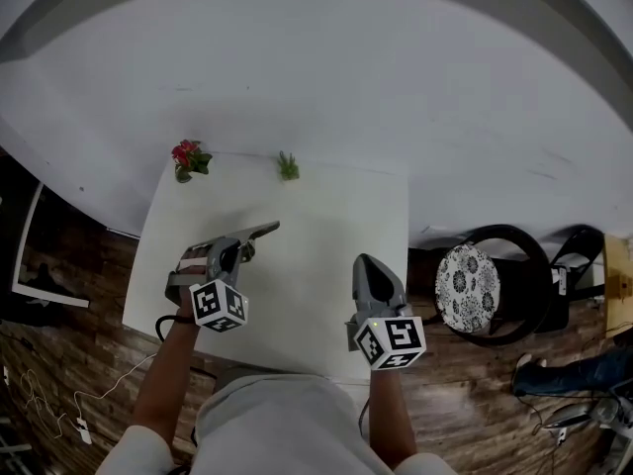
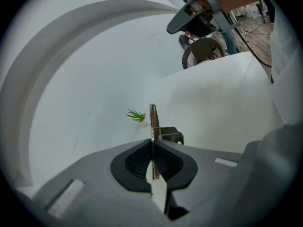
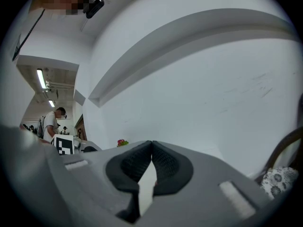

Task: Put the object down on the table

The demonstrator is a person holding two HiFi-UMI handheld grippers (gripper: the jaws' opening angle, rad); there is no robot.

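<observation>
1. The left gripper (image 2: 152, 150) has its jaws clenched on a thin flat metal piece (image 2: 153, 119), held edge-up over the near left part of the tabletop (image 1: 326, 216).
2. The right gripper (image 3: 151, 148) has its jaws pressed together on nothing, near right.
3. The piece looks stiff, light and slick; its narrow edge gives little purchase.
4. Gripping across the flat faces, as now, seems the safest hold.
</observation>
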